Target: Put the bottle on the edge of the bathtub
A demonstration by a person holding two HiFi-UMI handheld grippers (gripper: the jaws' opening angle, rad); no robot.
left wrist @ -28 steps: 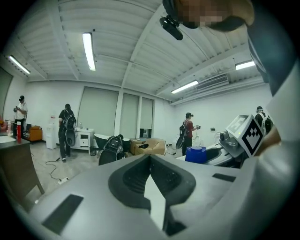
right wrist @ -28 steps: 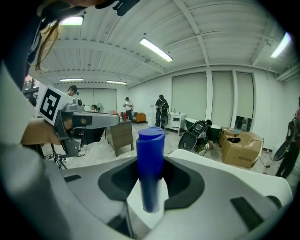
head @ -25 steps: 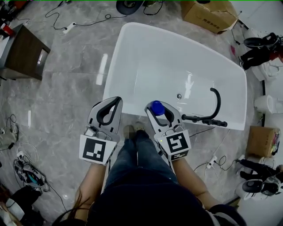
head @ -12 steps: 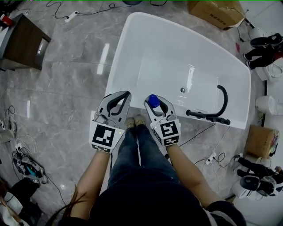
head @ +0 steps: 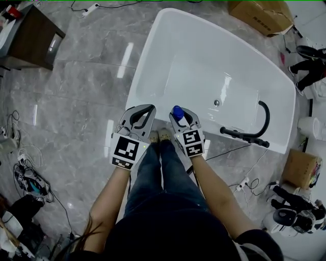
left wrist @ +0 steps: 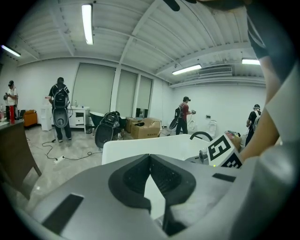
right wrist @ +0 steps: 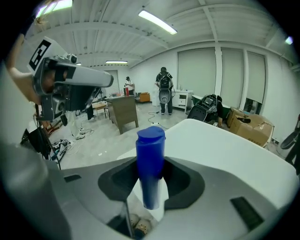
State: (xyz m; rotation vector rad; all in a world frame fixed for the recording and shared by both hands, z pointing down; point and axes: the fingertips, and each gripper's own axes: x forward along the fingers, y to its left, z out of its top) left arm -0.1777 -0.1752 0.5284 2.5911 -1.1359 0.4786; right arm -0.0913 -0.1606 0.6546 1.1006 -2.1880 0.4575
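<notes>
A blue bottle (head: 177, 110) with a flat blue cap stands upright between the jaws of my right gripper (head: 181, 117), which is shut on it. It hangs right at the near rim of the white bathtub (head: 144, 61). In the right gripper view the bottle (right wrist: 150, 159) sticks up from the right gripper (right wrist: 150, 180), and the bathtub (right wrist: 225, 150) spreads out behind it. My left gripper (head: 151, 108) is just left of the right one, at the same rim, shut and empty. In the left gripper view the left gripper (left wrist: 150, 159) has its tips meeting in front of the bathtub (left wrist: 136, 146).
A black faucet with a hand shower (head: 248, 135) sits on the tub's near right rim. A brown cabinet (head: 31, 40) stands far left, a cardboard box (head: 260, 15) beyond the tub. Cables (head: 25, 183) lie on the grey marble floor. Other people (left wrist: 60, 108) stand in the room.
Both grippers have moved forward and closer together, up to the tub's near rim. The bottle has stayed in the right gripper.
</notes>
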